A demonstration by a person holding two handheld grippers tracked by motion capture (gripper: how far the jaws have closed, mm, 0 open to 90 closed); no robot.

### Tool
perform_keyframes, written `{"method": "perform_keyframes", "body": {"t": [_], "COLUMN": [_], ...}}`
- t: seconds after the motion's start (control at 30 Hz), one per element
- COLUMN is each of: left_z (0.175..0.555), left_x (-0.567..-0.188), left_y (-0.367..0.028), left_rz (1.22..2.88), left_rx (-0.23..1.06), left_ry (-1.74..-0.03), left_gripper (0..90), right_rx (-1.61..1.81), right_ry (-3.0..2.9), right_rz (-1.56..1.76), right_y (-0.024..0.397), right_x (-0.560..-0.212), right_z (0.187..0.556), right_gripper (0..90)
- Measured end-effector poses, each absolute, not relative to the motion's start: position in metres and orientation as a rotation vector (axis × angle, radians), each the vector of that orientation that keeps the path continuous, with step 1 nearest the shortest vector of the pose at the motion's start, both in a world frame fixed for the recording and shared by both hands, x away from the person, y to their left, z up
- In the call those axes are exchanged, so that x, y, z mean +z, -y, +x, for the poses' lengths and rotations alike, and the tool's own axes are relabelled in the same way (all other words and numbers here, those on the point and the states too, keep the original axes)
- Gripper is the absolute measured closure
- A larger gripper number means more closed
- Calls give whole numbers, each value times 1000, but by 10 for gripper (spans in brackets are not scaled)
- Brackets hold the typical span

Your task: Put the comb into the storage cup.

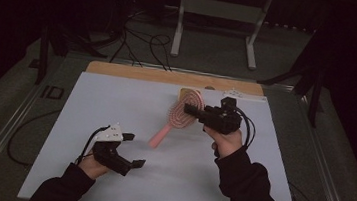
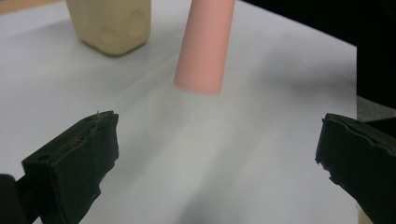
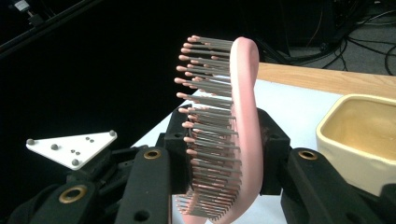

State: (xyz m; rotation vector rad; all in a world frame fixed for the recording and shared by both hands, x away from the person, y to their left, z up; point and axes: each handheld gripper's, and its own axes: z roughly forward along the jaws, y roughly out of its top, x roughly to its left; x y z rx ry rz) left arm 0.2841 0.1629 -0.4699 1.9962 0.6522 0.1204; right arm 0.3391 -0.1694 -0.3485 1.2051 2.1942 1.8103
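My right gripper [image 1: 191,111] pinches the pink hairbrush [image 1: 181,117] by its head at frame centre, lifting it clear. My left gripper [image 1: 133,150], lower left, has its jaws spread and empty, leaving the handle free.

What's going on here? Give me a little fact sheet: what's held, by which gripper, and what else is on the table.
held thing: pink hairbrush
held by: right gripper, shut on the brush head, bristles showing in the right gripper view
brush handle: points toward the left gripper, off the sheet
left gripper: open, nothing between its jaws
nearby: cream container beside the brush
surface: white sheet on the table
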Motion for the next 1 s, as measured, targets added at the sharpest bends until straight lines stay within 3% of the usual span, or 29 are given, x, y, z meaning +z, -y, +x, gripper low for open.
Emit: {"method": "perform_keyframes", "body": {"t": [1.0], "left_z": [264], "left_x": [-483], "left_y": [-201], "left_rz": [1976], "left_rx": [227], "left_ry": [-700], "left_gripper": [1], "right_rx": [1799], "right_ry": [-2063], "right_rz": [1190], "right_y": [191], "right_x": [-310], "right_z": [361], "right_gripper": [649]}}
